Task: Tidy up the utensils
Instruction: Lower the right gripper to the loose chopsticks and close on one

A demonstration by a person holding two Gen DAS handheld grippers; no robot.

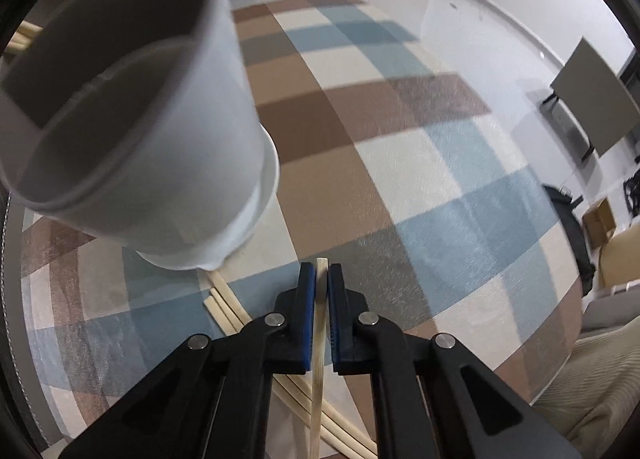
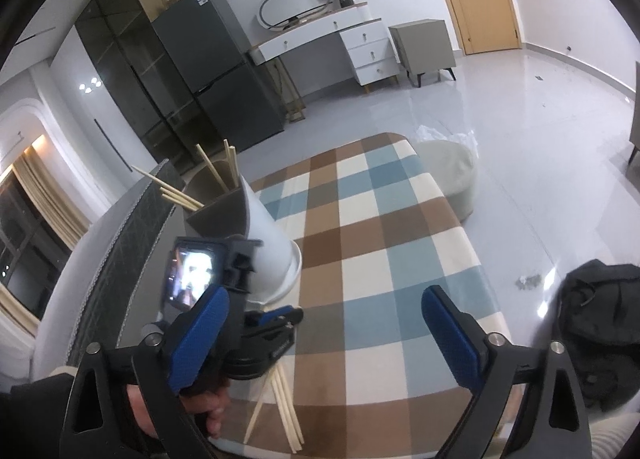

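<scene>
The left gripper (image 1: 319, 279) is clamping its blue fingers (image 1: 307, 299) tight on a single chopstick (image 1: 318, 359), pinching it just below its squared top end so that the long shaft is hanging back under the tool. Gripping so near the tip is probably meant to leave most of the stick free to slide down into a container. Just beside it, the remaining loose chopsticks (image 1: 224, 307) are lying in a small fan on the checked cloth (image 1: 360, 187) covering the counter, within easy reach for the following picks.

A little farther off, the white holder (image 1: 192, 163) is standing on the same cloth (the fisheye is making it seem to lean over the sticks). Its open mouth is facing up and toward the left gripper, which seems to be why it is set so near the pile: each stick needs only a short lift.

From the right wrist view, the right gripper (image 2: 324, 323) is hovering with its fingers (image 2: 200, 335) spread wide and nothing between them, apparently waiting off to the side of the work. Beyond it, the person's hand (image 2: 208, 411) is gripping the handle of the left tool. Past that, the holder (image 2: 264, 235) is already carrying several sorted chopsticks (image 2: 212, 175), their ends sticking out above its rim, so the sorting looks partly done.
</scene>
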